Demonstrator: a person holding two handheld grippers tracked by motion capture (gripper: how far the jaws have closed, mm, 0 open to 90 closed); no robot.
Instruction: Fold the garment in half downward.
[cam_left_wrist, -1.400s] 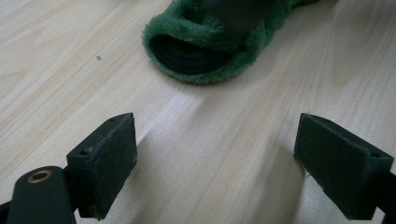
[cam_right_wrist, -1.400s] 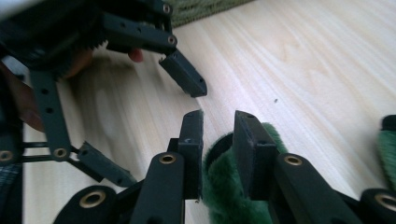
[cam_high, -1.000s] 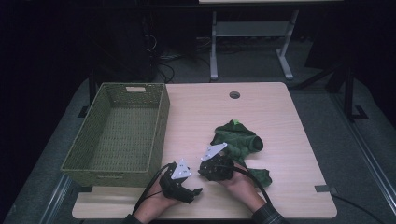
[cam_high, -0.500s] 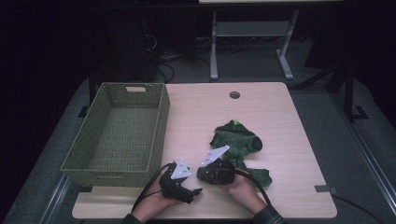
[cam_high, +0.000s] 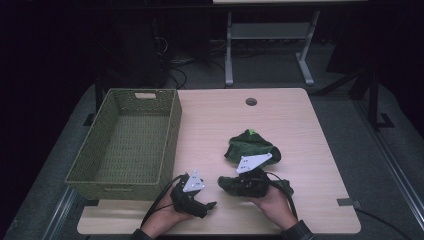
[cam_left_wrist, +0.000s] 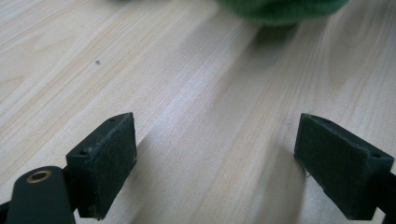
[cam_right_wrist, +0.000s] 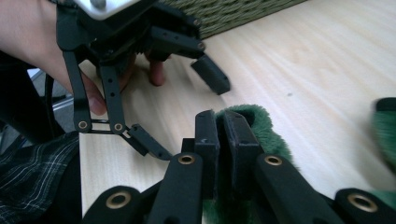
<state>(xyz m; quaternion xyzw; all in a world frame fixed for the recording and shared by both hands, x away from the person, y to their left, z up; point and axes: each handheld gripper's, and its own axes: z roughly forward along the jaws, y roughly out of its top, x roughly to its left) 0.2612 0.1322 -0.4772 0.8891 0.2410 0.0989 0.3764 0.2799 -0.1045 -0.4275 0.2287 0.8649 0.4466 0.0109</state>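
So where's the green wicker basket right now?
In the high view the green wicker basket sits on the table's left side, just beyond the left gripper and left of the green fuzzy cloth.

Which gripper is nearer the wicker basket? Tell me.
Left. The left gripper sits just off the wicker basket's near right corner, jaws open over bare table. The right gripper is farther right, jaws shut on a green fuzzy cloth.
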